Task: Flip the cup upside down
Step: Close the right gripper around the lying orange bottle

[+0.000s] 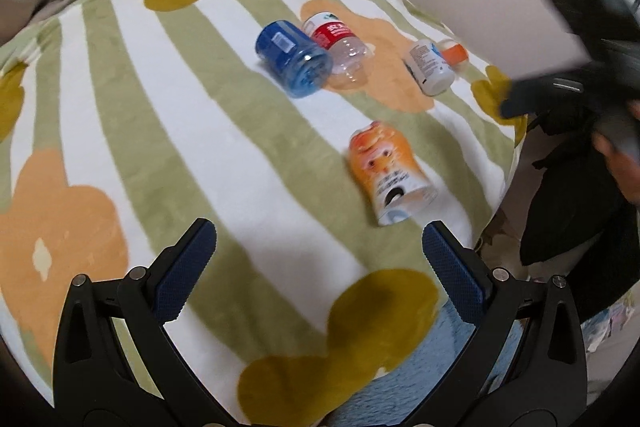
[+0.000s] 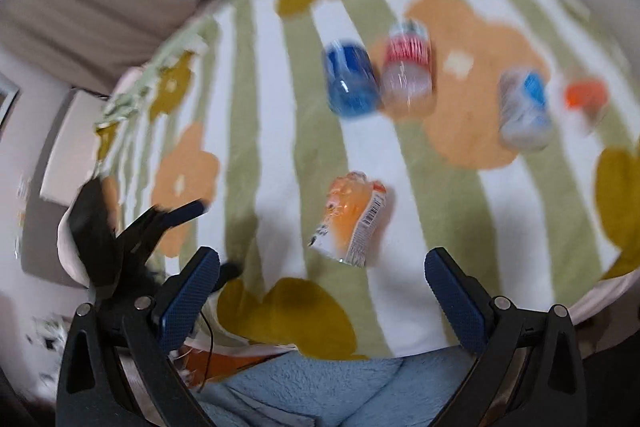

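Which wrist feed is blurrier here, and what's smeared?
Right wrist: heavy motion blur, orange cup and blue cup smeared, label text unreadable. Left wrist: mostly sharp, orange cup legible; only the right gripper at the frame edge is streaked. Both show fisheye bowing.

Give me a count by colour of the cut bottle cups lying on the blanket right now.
Blue: 1, the blue cup
Clear with red label: 1, the red-label cup
White with blue print: 1, the white cup
Orange printed: 1, the orange cup
Clear with orange cap: 1, the small capped piece, partly hidden behind the white cup
Total: 5
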### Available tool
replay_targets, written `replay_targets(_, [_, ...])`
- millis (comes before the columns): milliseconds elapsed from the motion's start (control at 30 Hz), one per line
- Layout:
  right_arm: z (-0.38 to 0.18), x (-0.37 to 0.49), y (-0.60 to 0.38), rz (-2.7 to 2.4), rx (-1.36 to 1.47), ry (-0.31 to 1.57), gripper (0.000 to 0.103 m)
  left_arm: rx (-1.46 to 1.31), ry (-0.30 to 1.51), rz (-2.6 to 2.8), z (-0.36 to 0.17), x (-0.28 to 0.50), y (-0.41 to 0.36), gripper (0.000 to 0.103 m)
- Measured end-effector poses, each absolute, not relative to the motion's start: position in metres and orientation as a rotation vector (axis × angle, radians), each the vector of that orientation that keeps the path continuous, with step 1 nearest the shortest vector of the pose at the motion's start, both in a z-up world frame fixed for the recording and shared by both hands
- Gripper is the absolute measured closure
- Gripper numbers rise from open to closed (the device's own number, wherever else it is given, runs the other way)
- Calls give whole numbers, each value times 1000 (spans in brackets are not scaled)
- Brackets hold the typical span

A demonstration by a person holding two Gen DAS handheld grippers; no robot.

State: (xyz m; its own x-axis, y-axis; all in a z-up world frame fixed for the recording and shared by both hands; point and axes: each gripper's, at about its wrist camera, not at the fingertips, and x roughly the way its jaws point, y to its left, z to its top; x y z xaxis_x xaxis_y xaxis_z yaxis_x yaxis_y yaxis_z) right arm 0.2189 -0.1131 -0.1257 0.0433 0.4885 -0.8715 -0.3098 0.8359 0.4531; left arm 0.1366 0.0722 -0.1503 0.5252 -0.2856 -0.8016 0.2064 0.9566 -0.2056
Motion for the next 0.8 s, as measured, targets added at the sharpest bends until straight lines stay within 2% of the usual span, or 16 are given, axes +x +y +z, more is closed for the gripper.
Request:
replay_targets(200, [-205, 265, -88, 538, 206, 1615, 1, -67, 975, -271, -162, 135, 86, 0])
replay_targets(267, [-217, 270, -81, 538, 212, 1651, 10, -51, 977, -260, -164, 136, 89, 0])
replay_targets(400, [-227, 274, -69, 549, 197, 1674, 12, -67, 984, -268, -168, 141, 97, 0])
replay_targets(600, [-236, 277, -64, 521, 167, 1682, 26, -70, 998, -290, -176, 148, 98, 0])
replay_targets(700, [-238, 276, -67, 547, 185, 1692, 45, -71, 1003, -300, -177, 150, 96, 0])
replay_targets(800, [-220, 275, -65, 564, 196, 1623, 46, -76, 1006, -307, -177, 152, 94, 0])
